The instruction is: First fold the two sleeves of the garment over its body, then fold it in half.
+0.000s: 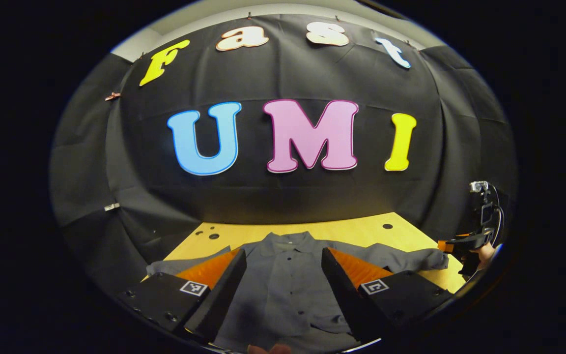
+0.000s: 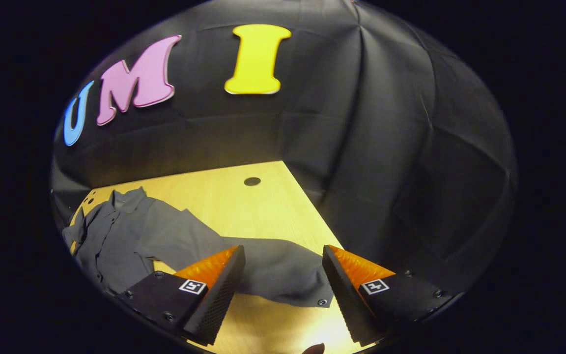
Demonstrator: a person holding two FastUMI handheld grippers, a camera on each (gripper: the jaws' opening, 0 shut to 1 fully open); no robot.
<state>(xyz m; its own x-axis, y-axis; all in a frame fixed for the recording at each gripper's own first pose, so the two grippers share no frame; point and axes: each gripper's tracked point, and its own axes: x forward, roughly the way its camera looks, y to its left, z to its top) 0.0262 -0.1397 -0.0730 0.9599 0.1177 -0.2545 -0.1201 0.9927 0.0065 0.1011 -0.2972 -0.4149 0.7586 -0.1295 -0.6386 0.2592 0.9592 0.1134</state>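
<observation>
One wooden table (image 2: 243,206), seemingly drilled, holds the grey shirt (image 1: 288,275).

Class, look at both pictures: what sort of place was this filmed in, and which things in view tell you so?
Most likely a staged recording booth, not a home. Black cloth walls close in a bare wooden table with holes in its top; a grey shirt lies spread on it, and a handheld right gripper waits at its sleeve.

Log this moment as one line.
shirt flat, sleeves unfolded | left gripper open over body | right gripper open over sleeve cuff
</observation>
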